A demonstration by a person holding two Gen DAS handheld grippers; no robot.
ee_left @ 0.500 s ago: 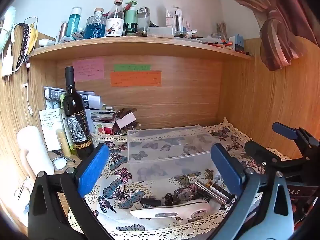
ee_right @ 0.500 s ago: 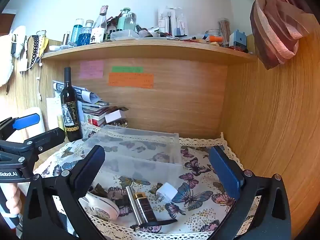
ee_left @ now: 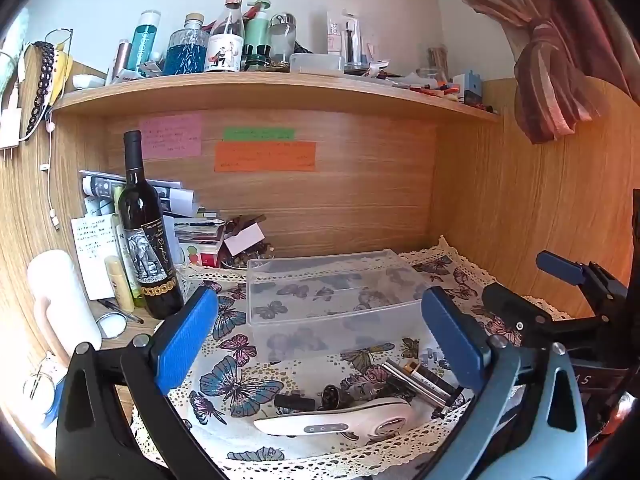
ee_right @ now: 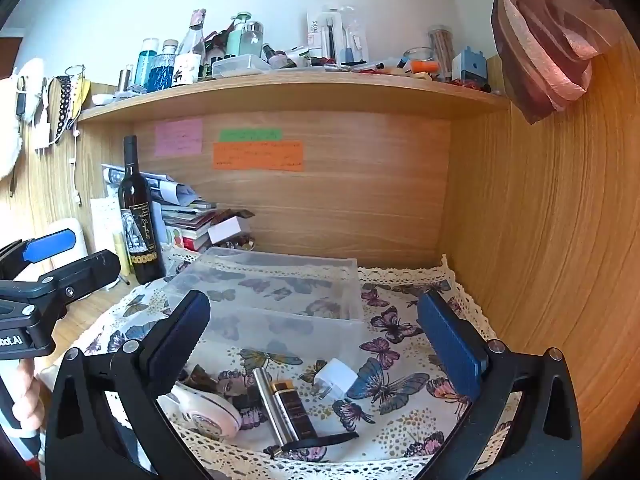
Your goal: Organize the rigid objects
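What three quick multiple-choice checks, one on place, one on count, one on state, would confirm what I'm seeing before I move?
1. Where is the white plug adapter?
A. inside the clear bin
B. on the butterfly cloth in front of the clear bin
C. on the shelf

2. How many sticky notes are on the back panel?
A. one
B. three
C. five

3. What state is the right gripper in?
A. open, empty
B. shut on the wine bottle
C. shut on the adapter

Answers: 1 B, it lies on the butterfly cloth before the clear bin. 2 B, pink, green, orange. 3 A, jaws spread apart, nothing between.
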